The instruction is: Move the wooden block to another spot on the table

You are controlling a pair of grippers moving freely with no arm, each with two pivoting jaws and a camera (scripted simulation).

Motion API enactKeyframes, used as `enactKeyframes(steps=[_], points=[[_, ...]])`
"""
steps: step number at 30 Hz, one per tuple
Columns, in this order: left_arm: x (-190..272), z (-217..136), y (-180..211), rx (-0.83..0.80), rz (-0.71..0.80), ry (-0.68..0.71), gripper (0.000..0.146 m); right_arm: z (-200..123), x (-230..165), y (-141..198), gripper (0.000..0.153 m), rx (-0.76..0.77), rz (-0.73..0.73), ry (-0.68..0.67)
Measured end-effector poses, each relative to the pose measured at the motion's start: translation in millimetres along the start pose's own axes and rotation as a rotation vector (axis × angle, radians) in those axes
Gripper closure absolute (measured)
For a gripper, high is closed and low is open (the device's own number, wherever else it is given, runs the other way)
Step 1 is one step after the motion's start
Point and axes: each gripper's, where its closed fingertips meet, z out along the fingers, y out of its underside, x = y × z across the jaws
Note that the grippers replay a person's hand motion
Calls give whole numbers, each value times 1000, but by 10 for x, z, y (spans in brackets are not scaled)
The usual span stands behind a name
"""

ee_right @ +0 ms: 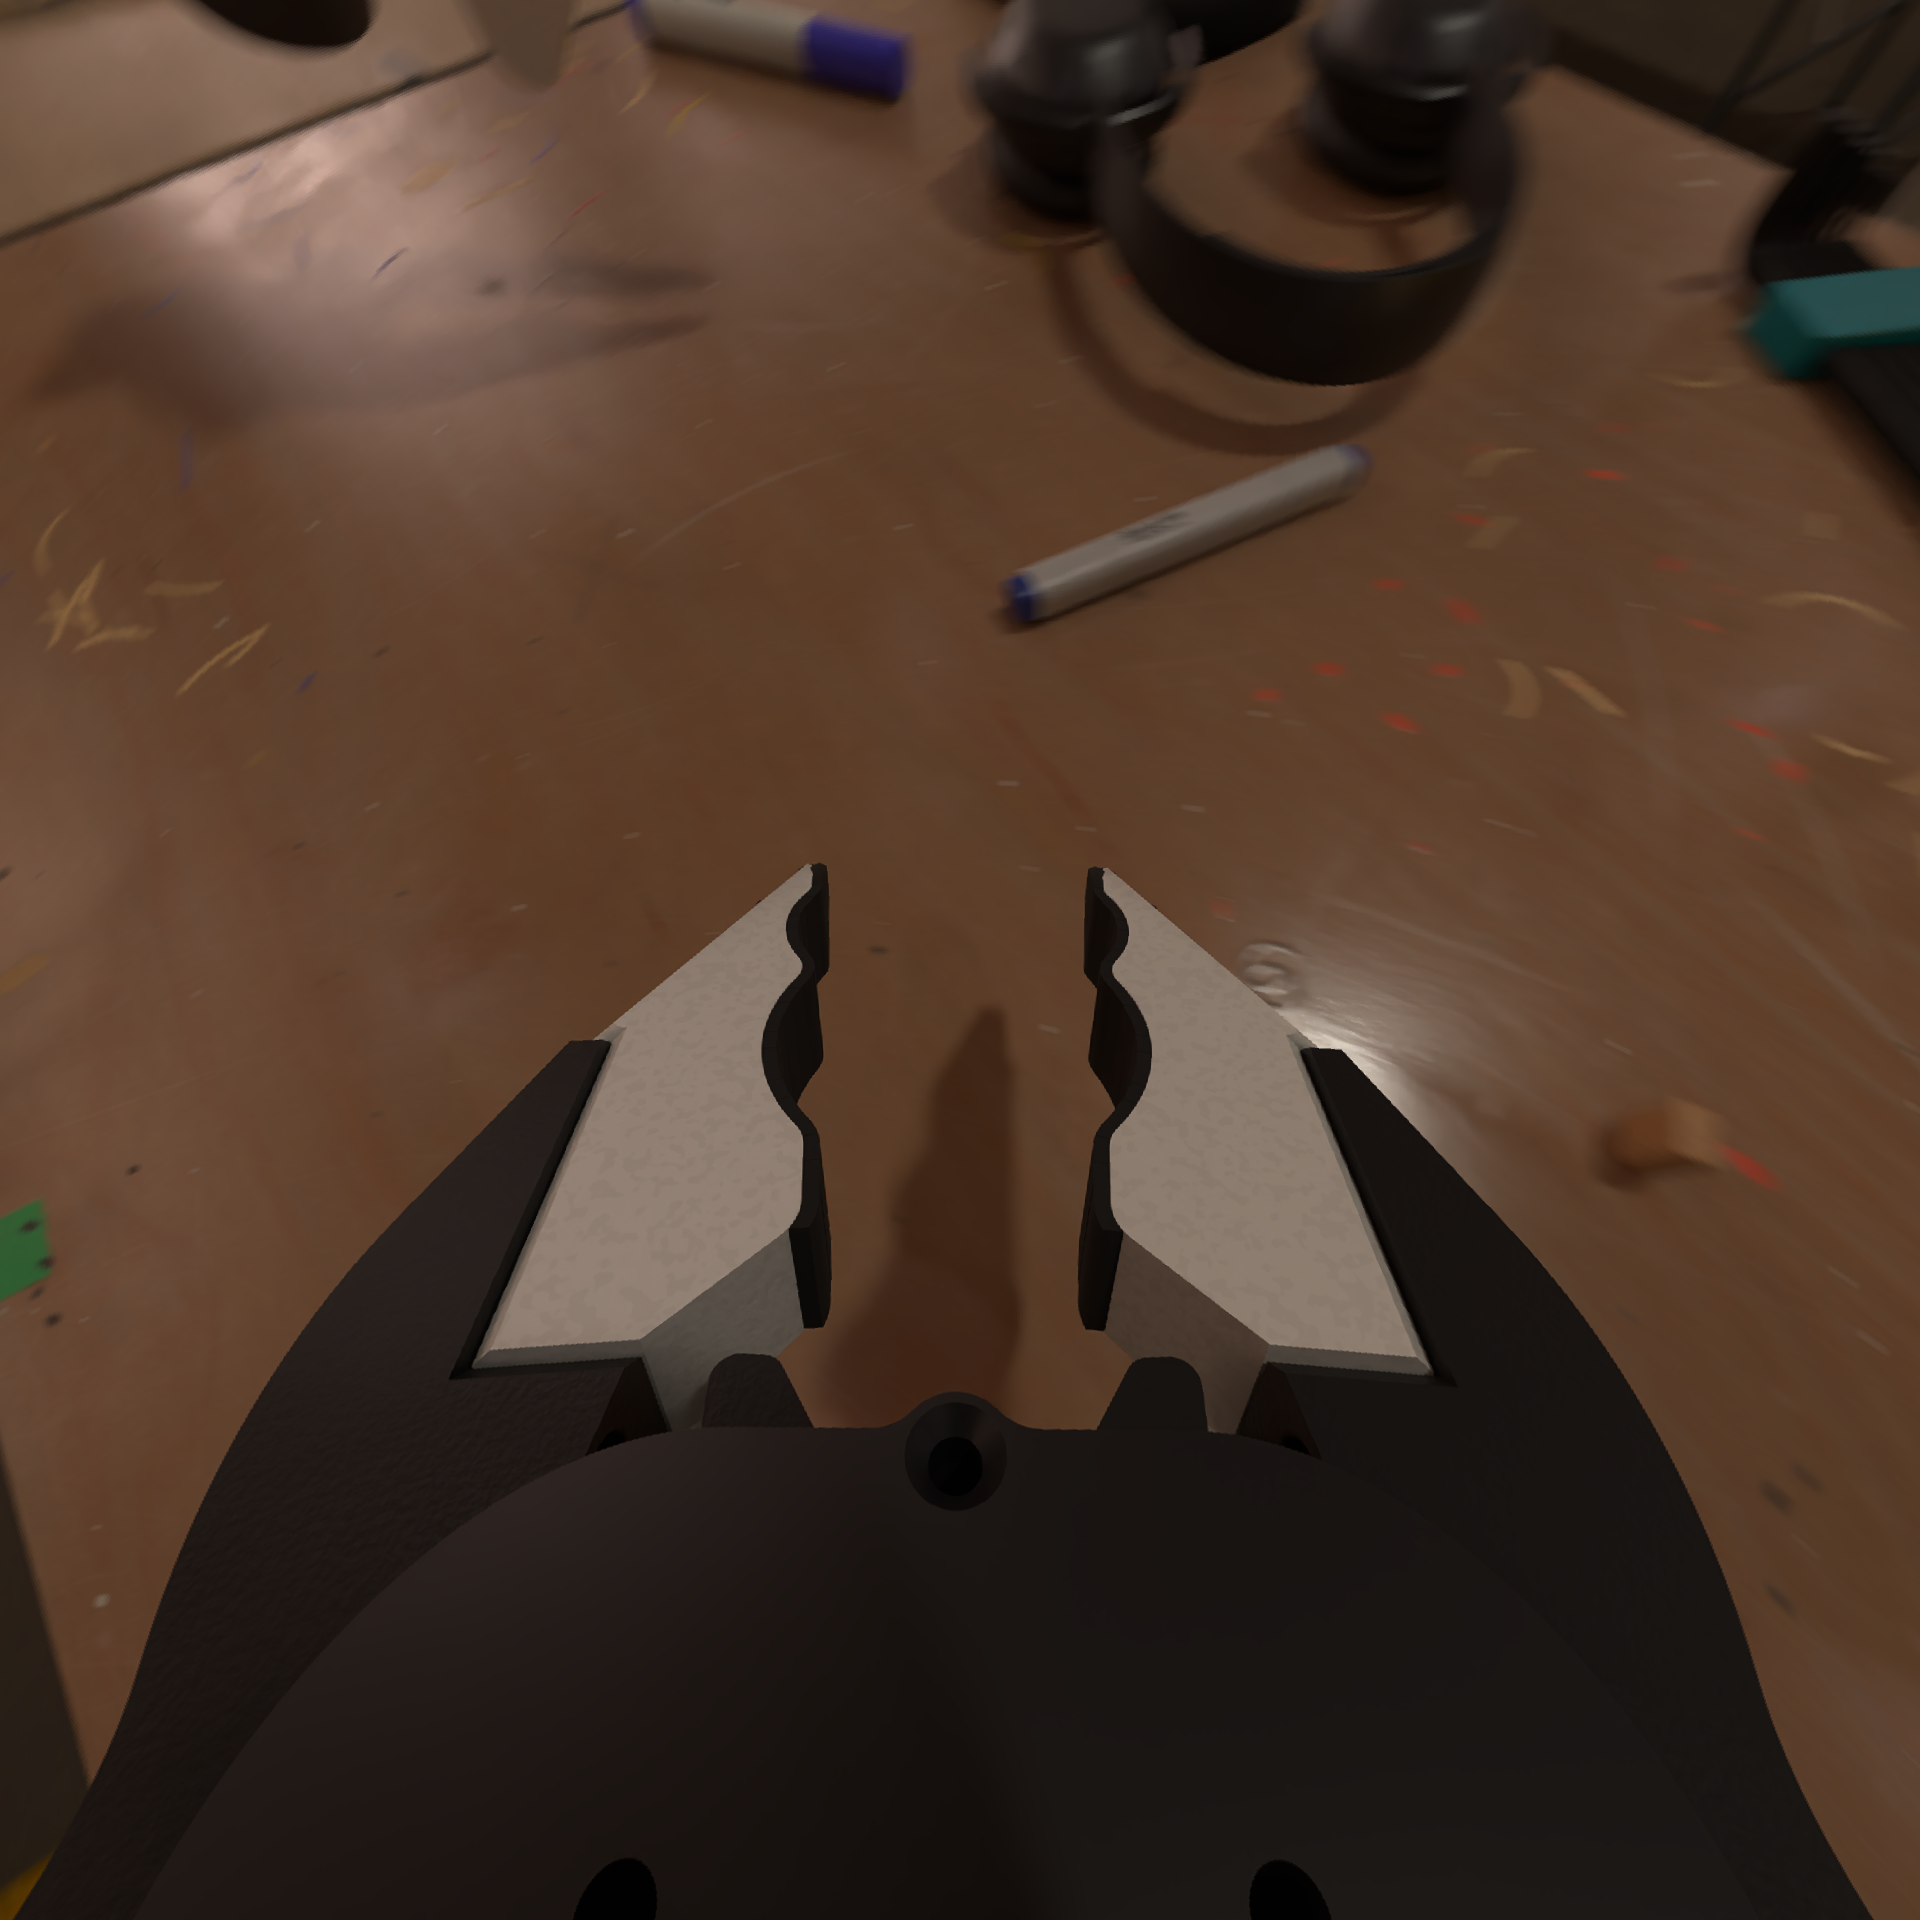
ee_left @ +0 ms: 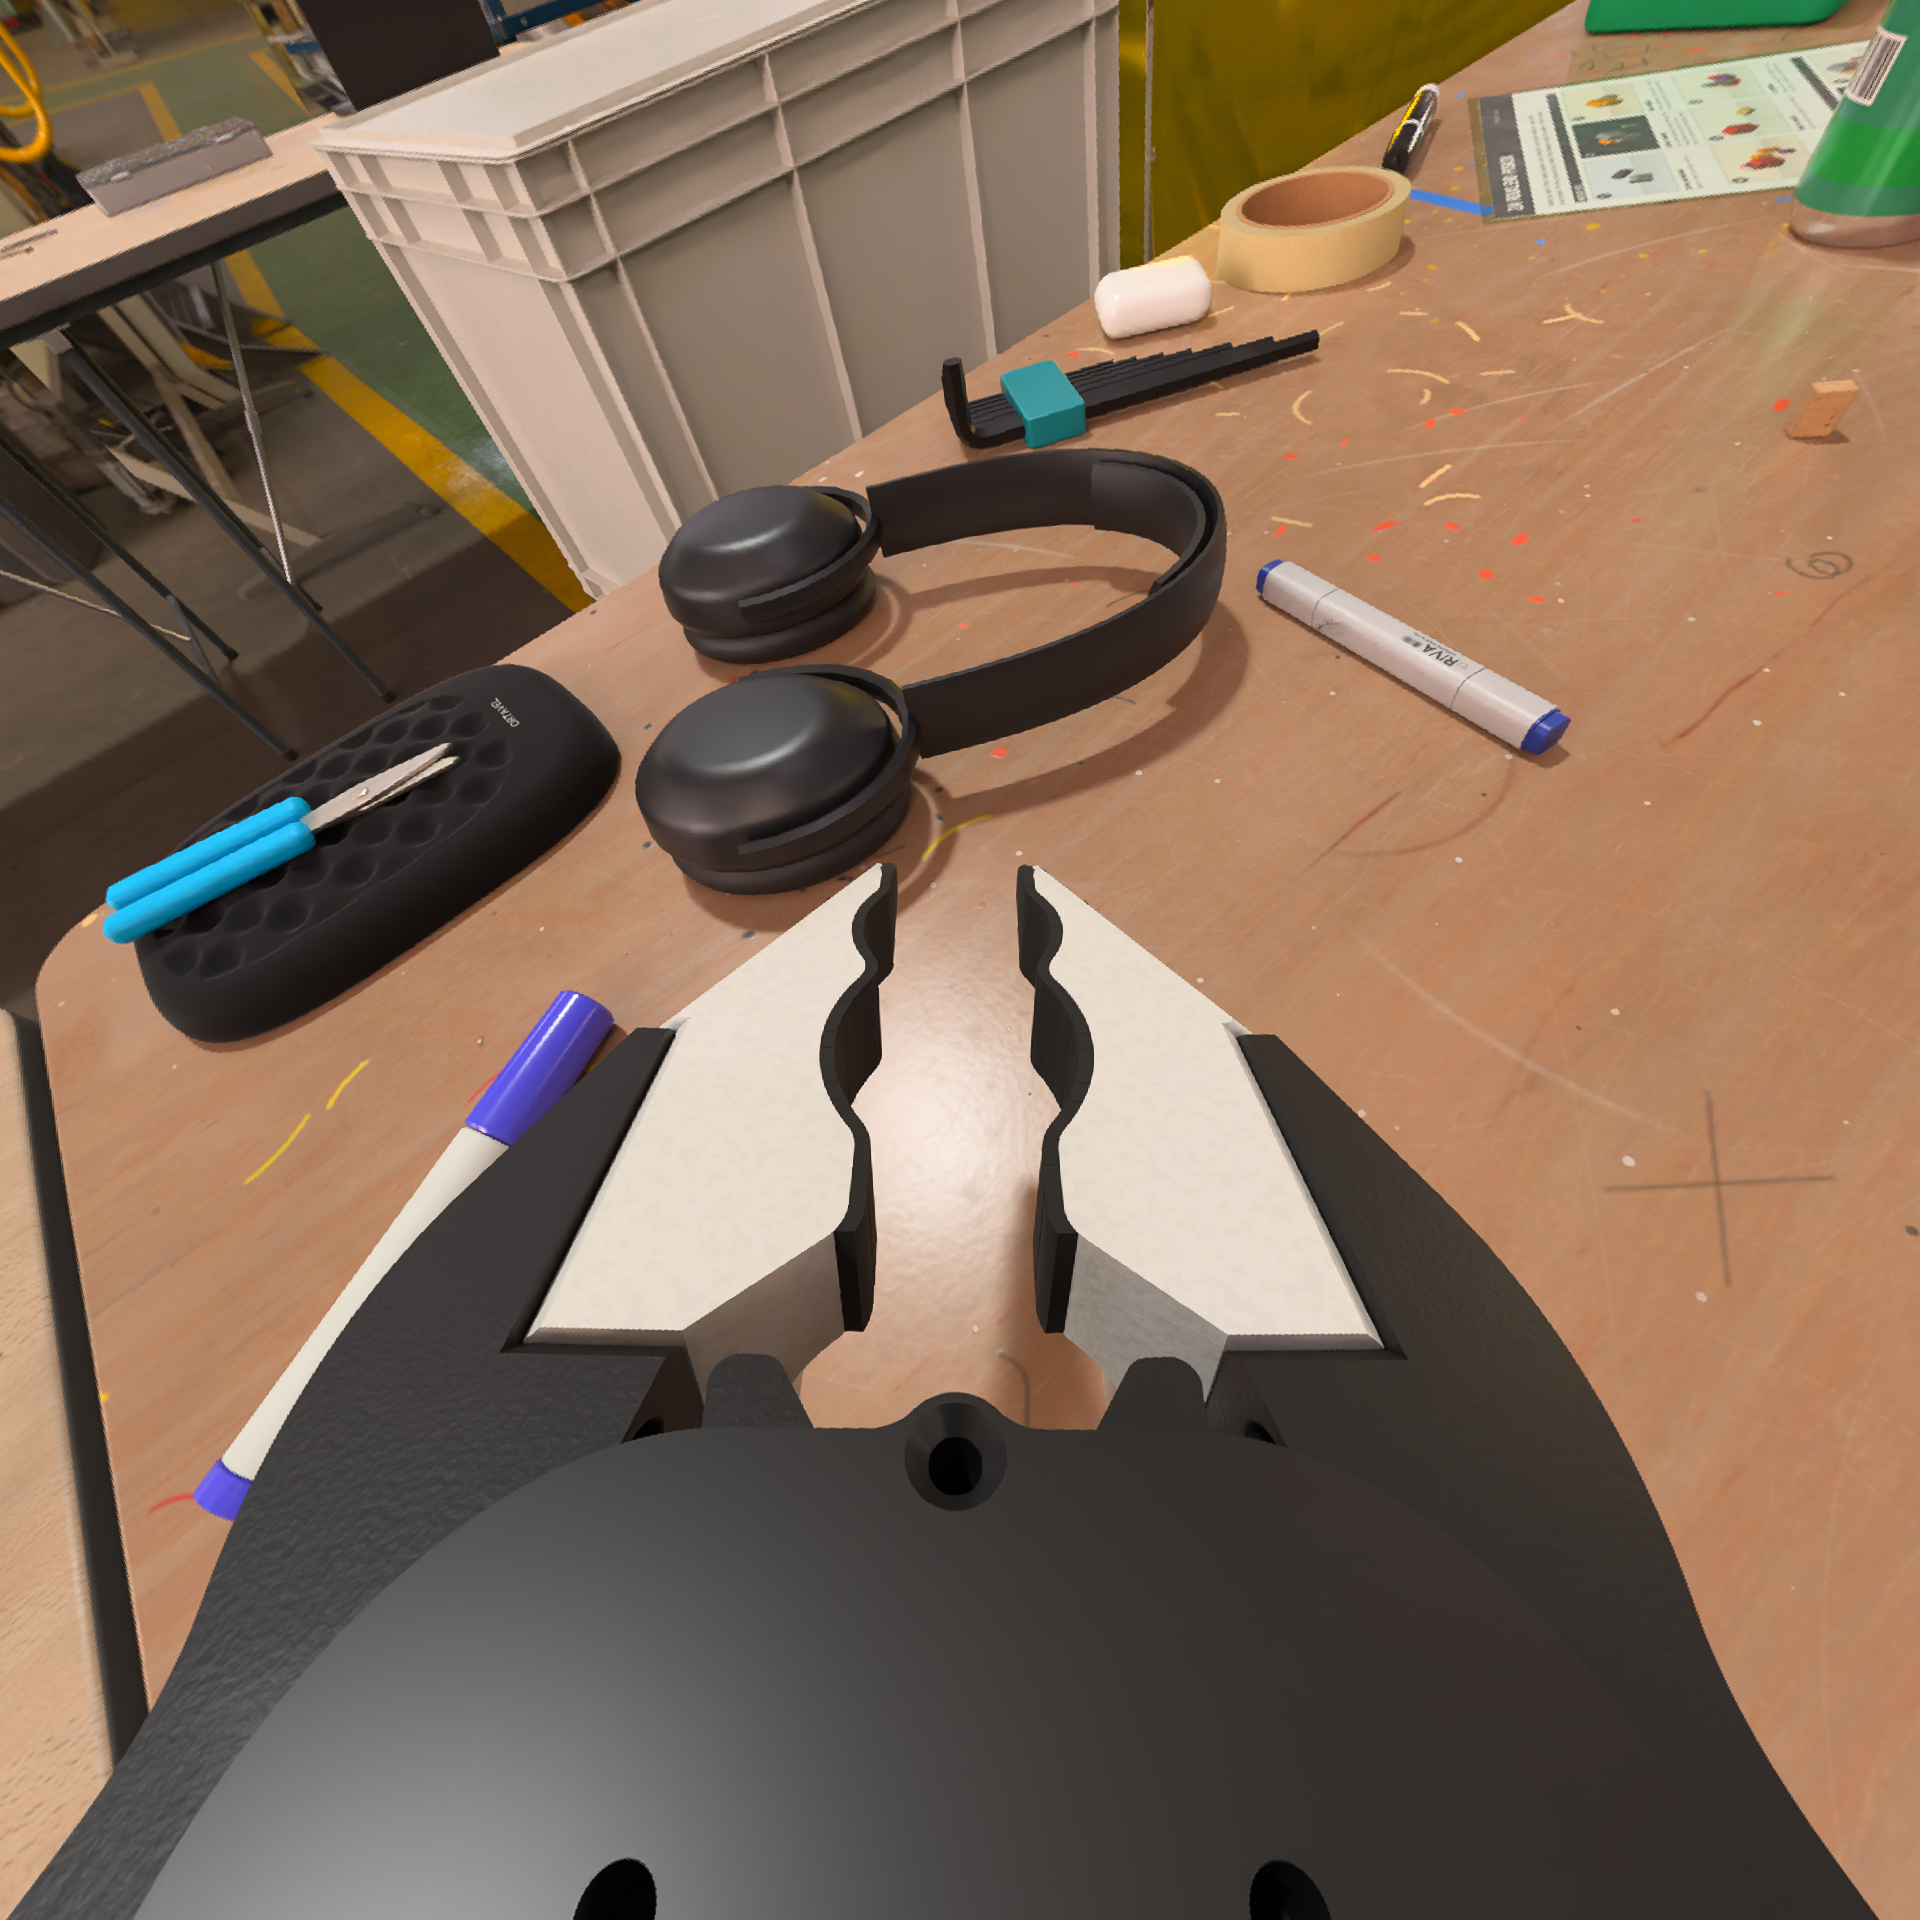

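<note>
Two grippers hang over the table (ee_left: pixel 1558 935), both empty. The left gripper (ee_left: pixel 956 883) has its jaws spread just short of the black headphones (ee_left: pixel 935 644). The right gripper (ee_right: pixel 956 883) is likewise spread; the wooden block (ee_right: pixel 1662 1138) lies to its right, apart from the fingers.

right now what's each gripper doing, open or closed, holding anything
left gripper: open, holding nothing, above bare table near the headphones.
right gripper: open, holding nothing; wooden block lies on the table to its right.
</note>
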Motion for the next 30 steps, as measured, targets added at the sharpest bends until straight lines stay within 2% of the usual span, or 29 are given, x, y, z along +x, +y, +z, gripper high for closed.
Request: enactKeyframes(steps=[2,5,8,16,21,28,30], points=[[-3,3,4,-1,-1,-1,123,-179,366,0,103,29,51,81],[-8,11,19,-8,-2,-1,123,-367,964,175,103,-12,78,268],[-20,18,27,-9,-1,-6,123,-367,1241,329,103,-47,145,295],[-48,44,74,-26,-7,-10,123,-178,1491,569,102,-116,224,272],[-46,64,100,-35,-12,-4,123,-134,1514,594,104,-136,241,249],[-42,72,110,-39,-14,1,123,-106,1533,580,126,-179,133,307],[-39,72,111,-39,-15,3,123,-100,1542,574,136,-195,98,331]])
